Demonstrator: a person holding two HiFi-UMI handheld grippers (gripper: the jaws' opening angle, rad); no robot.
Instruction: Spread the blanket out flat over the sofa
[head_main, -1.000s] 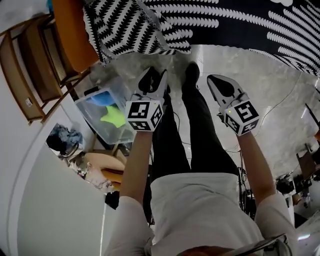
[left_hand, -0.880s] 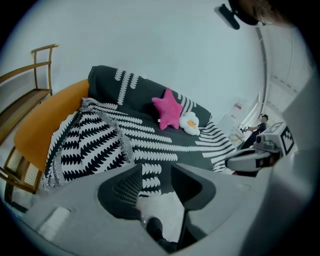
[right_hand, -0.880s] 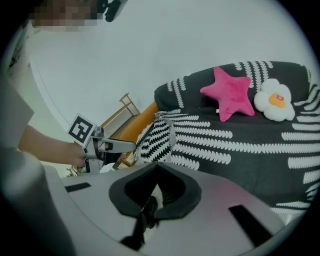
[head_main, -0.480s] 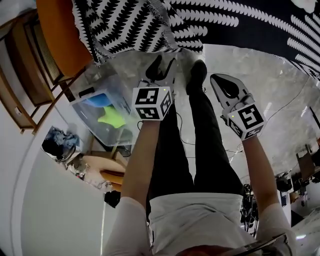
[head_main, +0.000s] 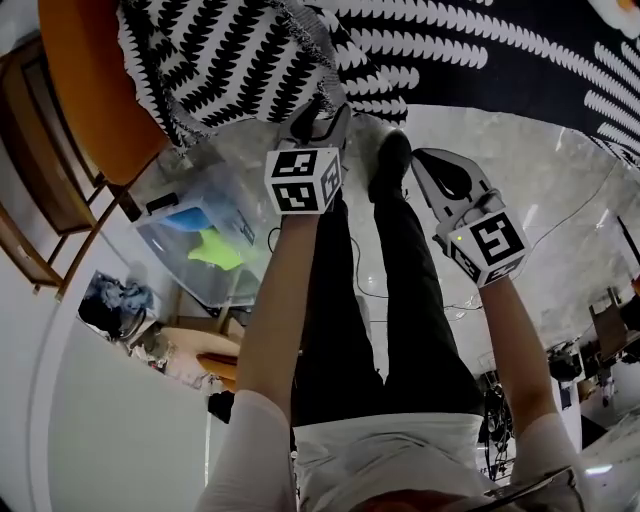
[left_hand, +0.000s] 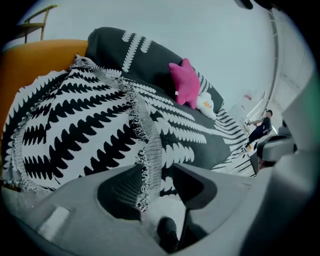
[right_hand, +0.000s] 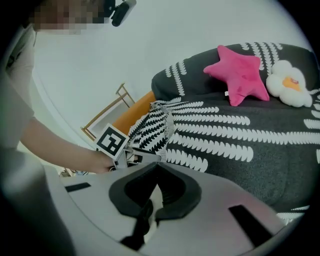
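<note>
The blanket (left_hand: 75, 125), white with black leaf print, lies bunched over the sofa's orange arm (left_hand: 35, 60). Its dark side (left_hand: 200, 135) covers the seat and back. The fringed edge (left_hand: 150, 160) hangs down between the jaws of my left gripper (left_hand: 157, 170), which are opening and do not press on it. From the head view my left gripper (head_main: 320, 115) is at that fringe (head_main: 300, 30). Lower and to the right, my right gripper (head_main: 440, 170) is off the blanket. In its own view the right gripper (right_hand: 157, 167) is shut with nothing in it.
A pink star cushion (right_hand: 240, 75) and a white flower cushion (right_hand: 290, 82) lie on the sofa. A clear plastic box (head_main: 200, 240) with blue and green things stands on the floor to the left, by a wooden rack (head_main: 30, 230). The person's legs (head_main: 400, 280) stand below the grippers.
My left gripper has moved forward up to the blanket's fringed edge. The right gripper has stayed about where it was, still shut.
</note>
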